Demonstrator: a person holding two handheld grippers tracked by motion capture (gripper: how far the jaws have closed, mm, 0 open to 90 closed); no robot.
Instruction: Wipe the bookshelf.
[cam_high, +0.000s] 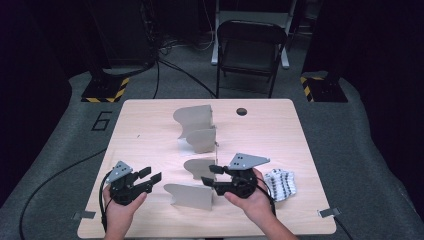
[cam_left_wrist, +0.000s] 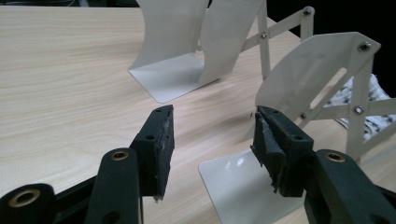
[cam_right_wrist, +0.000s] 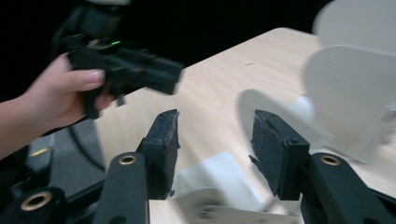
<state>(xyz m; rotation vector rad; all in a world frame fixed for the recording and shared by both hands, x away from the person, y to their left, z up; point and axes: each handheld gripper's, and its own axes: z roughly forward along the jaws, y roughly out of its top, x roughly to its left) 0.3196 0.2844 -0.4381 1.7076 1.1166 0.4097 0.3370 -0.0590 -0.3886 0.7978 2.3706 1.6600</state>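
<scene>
Pale wood-grain bench (cam_high: 150, 125) carries an expanding rack of beige metal divider plates (cam_high: 196, 135) joined by a thin scissor linkage, running from the far middle of the bench toward the near edge. High view: the nearest plate (cam_high: 190, 195) stands upright between the two hands; the next plate (cam_high: 199, 167) sits just behind it. The left hand-held gripper (cam_high: 152, 178) is held low at the near left, jaws parted with nothing between them, pointing toward the nearest plate and a short way apart from it. The right hand-held gripper (cam_high: 211, 176) is held at the near right, jaws wide and pointing left, just beside the two near plates; whether it touches them cannot be told. A crumpled black-and-white patterned cloth (cam_high: 281, 184) lies on the bench just right of the right hand. A dark folding chair (cam_high: 250, 47) stands on the floor beyond the bench. Left gripper view: the left hand-held gripper (cam_left_wrist: 212, 140) has its jaws wide and bare; the foot of the nearest plate (cam_left_wrist: 238, 186) lies on the bench below the gap, the linkage (cam_left_wrist: 327, 112) rising to its right. Right gripper view, blurred: the right hand-held gripper (cam_right_wrist: 215, 149) has its jaws wide, no plate pressed between the pads; a pale plate (cam_right_wrist: 355, 98) stands to the right, and the other hand (cam_right_wrist: 56, 100) with its gripper shows farther off.
</scene>
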